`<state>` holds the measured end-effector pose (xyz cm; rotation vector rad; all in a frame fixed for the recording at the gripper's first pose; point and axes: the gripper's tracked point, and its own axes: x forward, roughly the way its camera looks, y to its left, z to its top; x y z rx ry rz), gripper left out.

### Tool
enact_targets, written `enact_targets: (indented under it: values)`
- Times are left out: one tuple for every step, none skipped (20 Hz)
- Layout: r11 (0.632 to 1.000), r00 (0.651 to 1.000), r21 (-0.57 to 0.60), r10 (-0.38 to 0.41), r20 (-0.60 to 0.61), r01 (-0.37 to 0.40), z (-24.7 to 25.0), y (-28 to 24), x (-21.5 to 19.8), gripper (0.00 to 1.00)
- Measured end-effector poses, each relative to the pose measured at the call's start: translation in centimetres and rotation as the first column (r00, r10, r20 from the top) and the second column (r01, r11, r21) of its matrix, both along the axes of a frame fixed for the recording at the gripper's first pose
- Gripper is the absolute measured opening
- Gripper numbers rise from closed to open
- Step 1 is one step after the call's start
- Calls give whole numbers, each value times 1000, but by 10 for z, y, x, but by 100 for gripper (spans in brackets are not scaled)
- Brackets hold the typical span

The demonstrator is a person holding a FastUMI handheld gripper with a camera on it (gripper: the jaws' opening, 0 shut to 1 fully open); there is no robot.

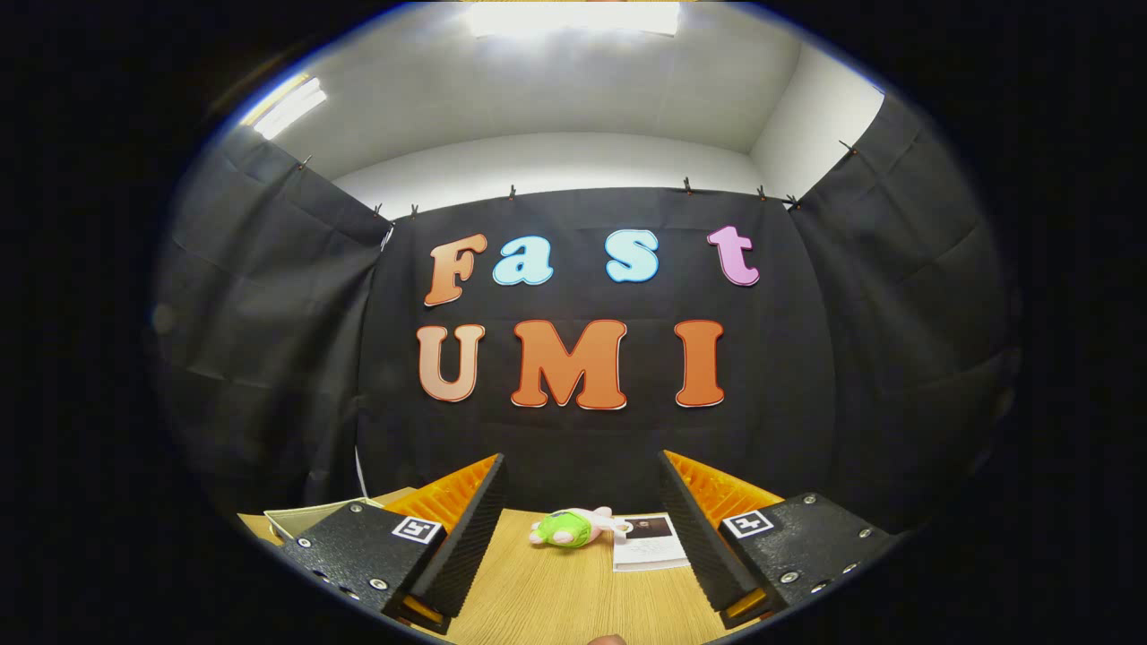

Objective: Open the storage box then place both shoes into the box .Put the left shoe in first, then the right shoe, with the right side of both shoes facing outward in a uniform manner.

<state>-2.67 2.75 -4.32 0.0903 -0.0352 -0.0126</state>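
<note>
My gripper (582, 479) is held level above a wooden table (556, 600), fingers spread wide apart with nothing between them. A small pink shoe with a green patch (575, 527) lies on its side on the table, beyond and between the fingertips. A pale flat edge, maybe part of the storage box (309, 515), peeks out behind the left finger; I cannot tell what it is for sure.
A white card or booklet with a dark picture (647, 542) lies just right of the shoe, close to the right finger. Black cloth walls close the booth at the back and on both sides, right behind the table's far edge.
</note>
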Motion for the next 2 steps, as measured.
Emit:
enact_targets:
  values:
    - [1000,1000,-4,3,-4,-3,-2,1,1,98]
    - [1000,1000,-8,2,-7,-2,-3,1,1,98]
